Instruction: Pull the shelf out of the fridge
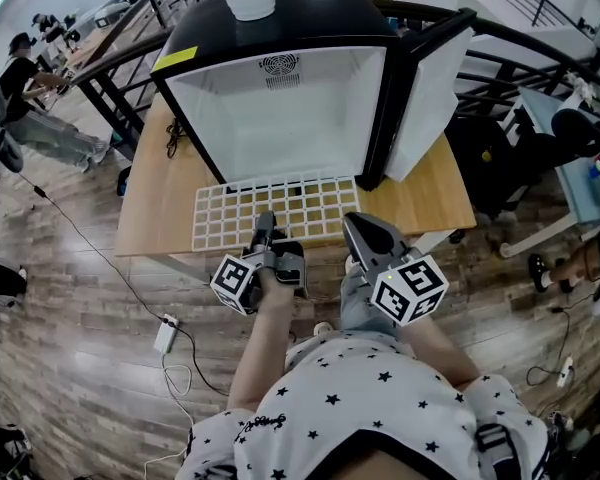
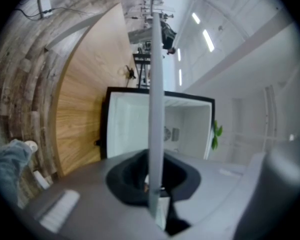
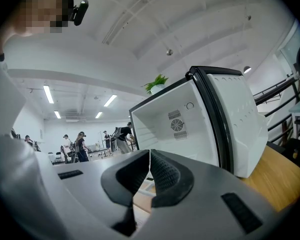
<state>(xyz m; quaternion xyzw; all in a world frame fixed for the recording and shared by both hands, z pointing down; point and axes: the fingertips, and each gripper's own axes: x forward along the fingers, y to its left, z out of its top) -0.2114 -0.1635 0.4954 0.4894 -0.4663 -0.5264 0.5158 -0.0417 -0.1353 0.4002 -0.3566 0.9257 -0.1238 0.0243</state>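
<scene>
Showing shelf [image 1: 280, 213] flat on the wooden surface [image 1: 435, 193], at 6 o'clock from the open fridge [image 1: 280, 108]. Back edge at the fridge mouth, hard to tell whether still inside. Near edge pinched in narrow jaws of left gripper [image 1: 264, 230], partly hidden behind it. At its 3 o'clock, right gripper [image 1: 365, 233], jaws pressed together on nothing. Fridge top cut off.

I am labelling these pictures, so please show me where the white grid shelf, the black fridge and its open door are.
white grid shelf [image 1: 290, 203]: head view, middle of the grid
black fridge with white inside [image 1: 280, 128]: head view, its white back wall
open fridge door [image 1: 430, 98]: head view, its white inner panel
</scene>
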